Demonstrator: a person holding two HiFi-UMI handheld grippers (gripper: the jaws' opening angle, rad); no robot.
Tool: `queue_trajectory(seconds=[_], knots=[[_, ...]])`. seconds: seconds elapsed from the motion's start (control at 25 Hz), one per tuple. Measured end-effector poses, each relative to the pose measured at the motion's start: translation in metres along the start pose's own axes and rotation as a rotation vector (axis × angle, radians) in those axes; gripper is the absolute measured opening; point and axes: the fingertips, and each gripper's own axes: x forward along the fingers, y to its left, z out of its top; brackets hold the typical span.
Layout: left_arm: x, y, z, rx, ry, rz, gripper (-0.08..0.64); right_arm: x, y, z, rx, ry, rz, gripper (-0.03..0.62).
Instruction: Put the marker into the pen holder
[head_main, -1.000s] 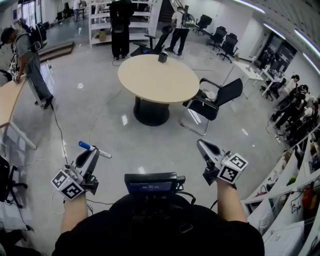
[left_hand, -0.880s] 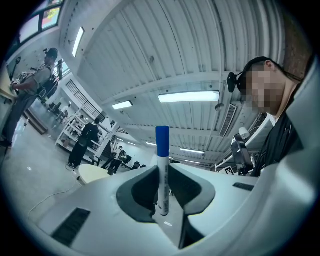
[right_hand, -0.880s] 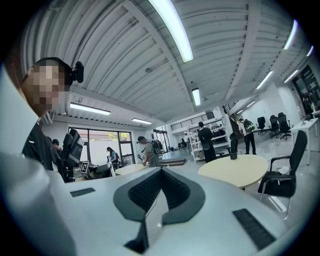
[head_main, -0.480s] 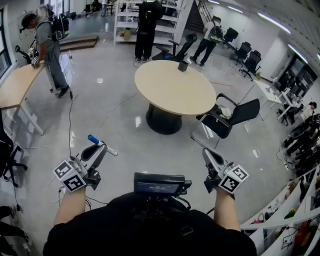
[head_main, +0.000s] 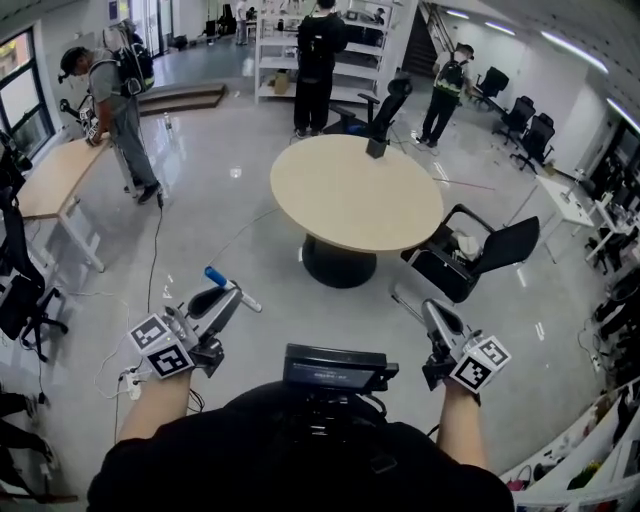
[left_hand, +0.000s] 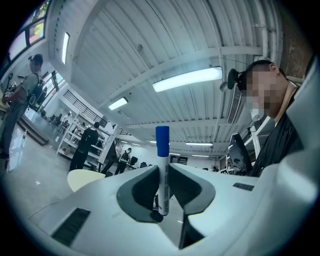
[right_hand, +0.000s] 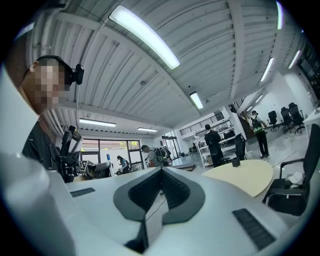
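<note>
In the open office floor area, the operator stands well short of the round tabletop (head_main: 350, 195), a gripper in each hand, both raised at waist level.

Left gripper (head_main: 232, 296): jaws clenched on the marker (left_hand: 162, 172). The marker is white-bodied with a blue cap. It is gripped low on the barrel and stands crosswise between the jaws, cap end projecting clear above them.

Right gripper (head_main: 432, 311): jaws closed tip to tip, nothing between them.

Pen holder (head_main: 377, 147): a small dark container standing at the far edge of the tabletop, well apart from the marker and both grippers.

Surroundings: a black office chair (head_main: 470, 255) stands just right of the tabletop. A person with a backpack (head_main: 120, 95) stands at a wooden desk (head_main: 55, 175) to the left. Two further persons stand near white shelving (head_main: 280, 45) beyond the tabletop.
</note>
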Motion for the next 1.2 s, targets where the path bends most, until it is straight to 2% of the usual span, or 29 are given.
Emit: queue_trajectory(seconds=[0.28,0.52,0.72,0.88,1.0,1.2], knots=[[0.069,-0.016,-0.023,0.004,0.044,-0.048,0.063,-0.026,-0.061,-0.007,0.056,-0.009,-0.025,0.005],[0.101,0.017,-0.034,-0.033,0.05,-0.099,0.063,-0.019,-0.087,-0.008,0.058,-0.009,-0.091,0.005],[0.121,0.075,-0.033,-0.064,0.033,-0.178,0.063,0.018,-0.097,-0.005,0.013,-0.011,-0.16,0.005],[0.14,0.143,-0.007,-0.081,0.011,-0.23,0.063,0.076,-0.102,0.01,-0.019,-0.025,-0.198,0.005],[0.143,0.198,0.018,-0.059,0.004,-0.245,0.063,0.13,-0.101,0.018,-0.058,-0.023,-0.209,0.005],[0.136,0.279,0.049,-0.064,-0.003,-0.245,0.063,0.211,-0.099,0.023,-0.066,-0.013,-0.218,0.005]])
